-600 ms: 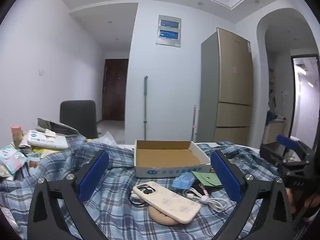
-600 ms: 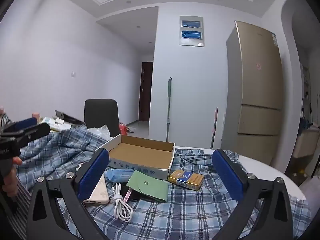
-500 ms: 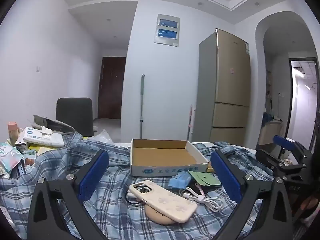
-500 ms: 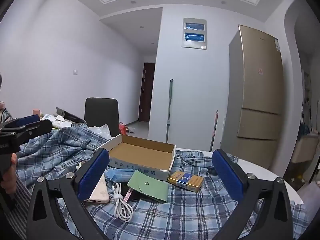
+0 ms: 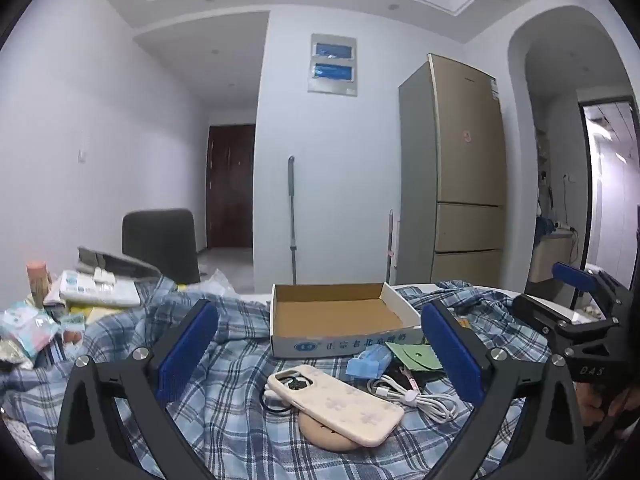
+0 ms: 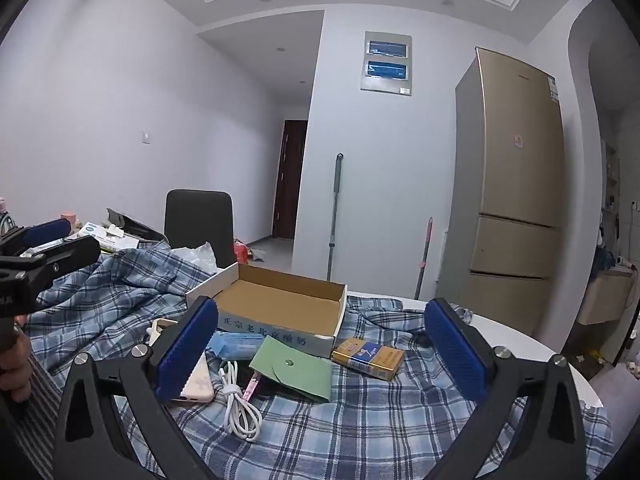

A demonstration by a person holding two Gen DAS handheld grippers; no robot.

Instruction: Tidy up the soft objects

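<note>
I hold my left gripper (image 5: 318,354) and right gripper (image 6: 320,350) spread wide and empty, level above the rumpled blue plaid cloth (image 6: 360,412); its clutter pins it, so nothing's grabbed yet.

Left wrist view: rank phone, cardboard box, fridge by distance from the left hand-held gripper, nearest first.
1. Phone: in a cream case, lying on the plaid cloth between the open fingers of the left hand-held gripper.
2. Cardboard box: open, just beyond the fingertips, centre.
3. Fridge: against the far wall, right of centre.
</note>
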